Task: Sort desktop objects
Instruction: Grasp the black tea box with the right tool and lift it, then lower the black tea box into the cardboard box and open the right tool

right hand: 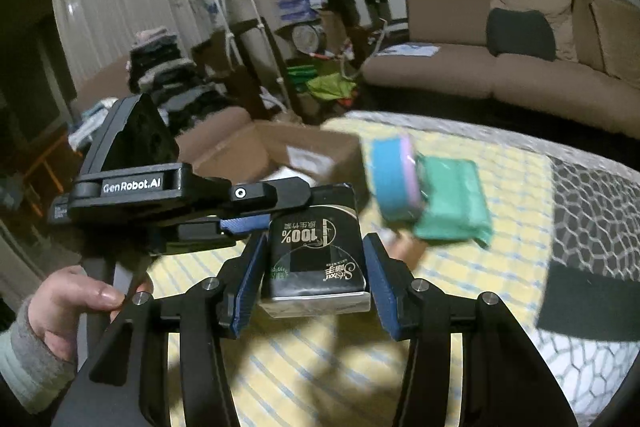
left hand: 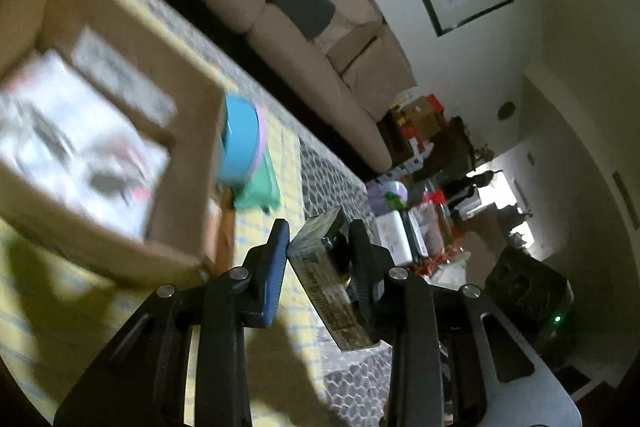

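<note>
A dark tissue pack (right hand: 316, 259) printed "100%" sits between my right gripper's (right hand: 316, 249) blue-padded fingers, which are shut on it. My left gripper (left hand: 318, 241) also closes on the same pack (left hand: 320, 267), seen edge-on between its fingers; its body (right hand: 160, 187) comes in from the left in the right wrist view. A cardboard box (left hand: 132, 131) holding white packets stands to the left; it also shows in the right wrist view (right hand: 280, 143). A blue and pink tape roll (left hand: 240, 143) and a green pack (left hand: 258, 187) lie beside the box.
The table has a yellow checked cloth (right hand: 480, 267) and a grey pebble-pattern cloth (right hand: 592, 211). A brown sofa (right hand: 520, 59) stands beyond the table. Clutter (left hand: 412, 219) fills the far end. A hand (right hand: 72, 307) holds the left gripper.
</note>
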Available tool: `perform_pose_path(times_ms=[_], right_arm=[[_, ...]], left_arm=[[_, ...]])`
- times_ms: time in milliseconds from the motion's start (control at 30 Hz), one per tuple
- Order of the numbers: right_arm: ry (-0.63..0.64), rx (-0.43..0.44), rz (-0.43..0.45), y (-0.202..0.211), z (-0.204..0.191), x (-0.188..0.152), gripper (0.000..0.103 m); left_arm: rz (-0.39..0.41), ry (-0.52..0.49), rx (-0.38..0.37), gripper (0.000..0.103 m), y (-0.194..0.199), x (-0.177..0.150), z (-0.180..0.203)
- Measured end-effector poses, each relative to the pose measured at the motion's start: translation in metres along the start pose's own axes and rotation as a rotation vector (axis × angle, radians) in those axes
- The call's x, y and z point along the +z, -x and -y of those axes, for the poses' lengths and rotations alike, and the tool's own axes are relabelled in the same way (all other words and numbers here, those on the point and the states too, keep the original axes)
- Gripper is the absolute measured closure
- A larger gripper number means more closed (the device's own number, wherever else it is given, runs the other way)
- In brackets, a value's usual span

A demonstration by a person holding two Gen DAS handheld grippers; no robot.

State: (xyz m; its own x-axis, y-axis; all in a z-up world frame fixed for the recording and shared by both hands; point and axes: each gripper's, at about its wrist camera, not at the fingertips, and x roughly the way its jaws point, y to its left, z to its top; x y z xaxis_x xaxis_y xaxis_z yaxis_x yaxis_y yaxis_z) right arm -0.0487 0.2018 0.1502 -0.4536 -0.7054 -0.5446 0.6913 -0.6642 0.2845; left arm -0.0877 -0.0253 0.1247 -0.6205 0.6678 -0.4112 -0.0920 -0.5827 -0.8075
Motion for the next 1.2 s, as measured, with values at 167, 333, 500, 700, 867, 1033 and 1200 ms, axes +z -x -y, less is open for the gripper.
perform_pose_path(times_ms=[167, 333, 500, 700, 867, 1033, 1200], right_arm=[[-0.035, 0.057, -0.012, -0.052, -0.023, 0.041, 0.052], [-0.091, 0.084, -0.071, -0.117, -0.039, 0.070, 0.052], [-0.280, 0.081, -0.121, -0.188, -0.041, 0.082, 0.052], [-0.448, -0.019, -0.198, -0.252, -0.034, 0.076, 0.051], [-0.453, 0.016, -0.246, -0.261, -0.041, 0.069, 0.041], [-0.236, -0.023, -0.155, -0.199, -0.050, 0.079, 0.040], [-0.081, -0.142, -0.051, -0.115, -0.030, 0.080, 0.033]], left_arm=[[0.028, -0.026, 0.084, 0.075, 0.034, 0.052, -0.018], [0.034, -0.046, 0.231, 0.074, 0.062, 0.102, -0.051], [0.058, -0.070, 0.354, 0.075, 0.077, 0.124, -0.072], [0.065, -0.076, 0.394, 0.075, 0.090, 0.126, -0.092], [0.072, -0.065, 0.394, 0.075, 0.097, 0.120, -0.101], [0.086, -0.099, 0.361, 0.060, 0.099, 0.106, -0.082], [0.056, -0.155, 0.304, 0.028, 0.080, 0.091, -0.037]])
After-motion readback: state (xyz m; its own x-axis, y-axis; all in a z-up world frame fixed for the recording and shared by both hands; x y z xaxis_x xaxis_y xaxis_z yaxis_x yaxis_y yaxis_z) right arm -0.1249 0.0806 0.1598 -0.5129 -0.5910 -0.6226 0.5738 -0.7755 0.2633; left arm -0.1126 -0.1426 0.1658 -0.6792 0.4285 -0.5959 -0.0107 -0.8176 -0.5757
